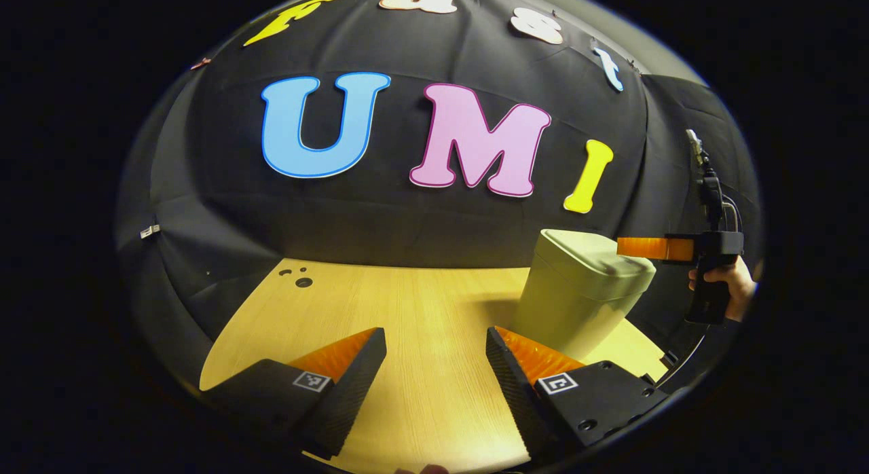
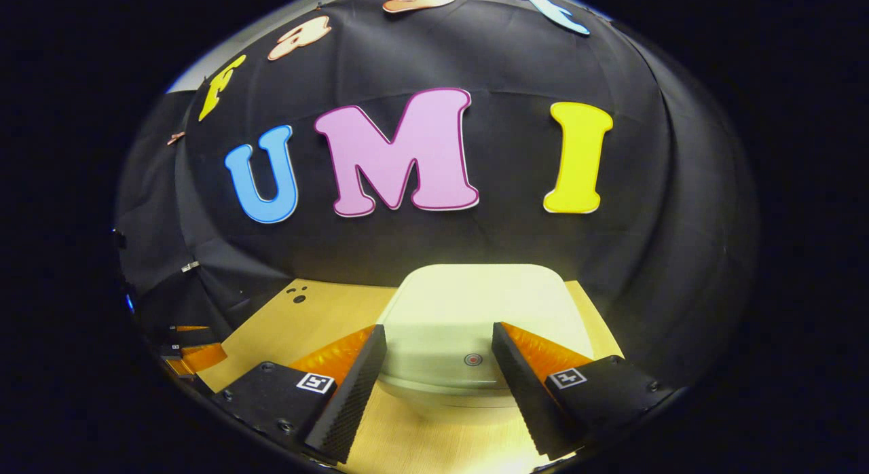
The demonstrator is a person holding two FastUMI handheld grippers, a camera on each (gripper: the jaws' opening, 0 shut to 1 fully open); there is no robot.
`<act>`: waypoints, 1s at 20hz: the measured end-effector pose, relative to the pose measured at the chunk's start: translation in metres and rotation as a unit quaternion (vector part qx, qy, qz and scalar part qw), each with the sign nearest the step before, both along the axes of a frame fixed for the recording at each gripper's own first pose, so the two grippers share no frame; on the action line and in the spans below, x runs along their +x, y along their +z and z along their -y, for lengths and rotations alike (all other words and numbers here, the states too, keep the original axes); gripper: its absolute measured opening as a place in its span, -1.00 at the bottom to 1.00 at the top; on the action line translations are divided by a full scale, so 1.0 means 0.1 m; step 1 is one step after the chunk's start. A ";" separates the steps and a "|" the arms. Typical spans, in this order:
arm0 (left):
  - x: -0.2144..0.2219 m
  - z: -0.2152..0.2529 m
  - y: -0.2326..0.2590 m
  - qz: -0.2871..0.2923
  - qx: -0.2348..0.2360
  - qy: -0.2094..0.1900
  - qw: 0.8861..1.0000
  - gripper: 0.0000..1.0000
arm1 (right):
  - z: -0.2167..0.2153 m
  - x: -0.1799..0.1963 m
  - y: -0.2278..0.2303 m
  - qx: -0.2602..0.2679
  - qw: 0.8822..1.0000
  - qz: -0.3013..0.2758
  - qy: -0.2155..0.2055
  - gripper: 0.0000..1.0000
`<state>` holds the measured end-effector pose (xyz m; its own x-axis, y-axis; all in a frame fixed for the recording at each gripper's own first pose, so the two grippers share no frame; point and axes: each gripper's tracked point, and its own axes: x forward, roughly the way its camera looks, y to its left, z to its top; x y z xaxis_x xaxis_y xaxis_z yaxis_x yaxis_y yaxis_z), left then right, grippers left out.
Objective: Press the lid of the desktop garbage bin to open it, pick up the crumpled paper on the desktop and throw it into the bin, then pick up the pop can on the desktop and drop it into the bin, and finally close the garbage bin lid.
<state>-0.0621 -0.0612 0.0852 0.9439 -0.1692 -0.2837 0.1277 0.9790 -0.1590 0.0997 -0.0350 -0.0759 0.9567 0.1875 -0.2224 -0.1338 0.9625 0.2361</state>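
The pale green bin (image 1: 577, 290) stands on the wooden table (image 1: 421, 304), right of centre in the left gripper view, with its lid down. My left gripper (image 1: 436, 335) hovers open over bare wood, nothing between its fingers. A hand (image 1: 730, 284) holds my right gripper (image 1: 641, 246) level just above the bin's lid at the far right. In the right gripper view the closed lid (image 2: 475, 304) lies directly below my open right gripper (image 2: 438, 330), and a small red button (image 2: 473, 359) sits on the lid's near edge between the fingers.
Black cloth walls close the booth behind and on both sides. A few small dark holes (image 1: 299, 278) mark the table's far left corner. The left gripper (image 2: 187, 355) shows low at the left edge of the right gripper view.
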 end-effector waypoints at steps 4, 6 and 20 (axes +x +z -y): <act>0.01 0.04 0.12 0.012 0.002 -0.006 1.000 0.89 | -0.26 -0.30 0.21 -0.007 0.999 0.025 0.031 0.96; 0.02 0.06 0.18 0.017 0.001 -0.009 1.000 0.90 | -0.37 -0.42 0.26 -0.003 0.999 0.030 0.046 0.96; -0.06 0.18 0.70 0.090 0.011 -0.023 0.996 0.89 | -0.77 -0.81 0.13 0.001 0.996 0.019 0.087 0.96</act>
<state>-0.0681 -0.0793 0.1556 0.9713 -0.2082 -0.1151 0.1962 0.9747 -0.1073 0.0191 0.0423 -0.0630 0.9174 0.3512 -0.1871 -0.3068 0.9238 0.2292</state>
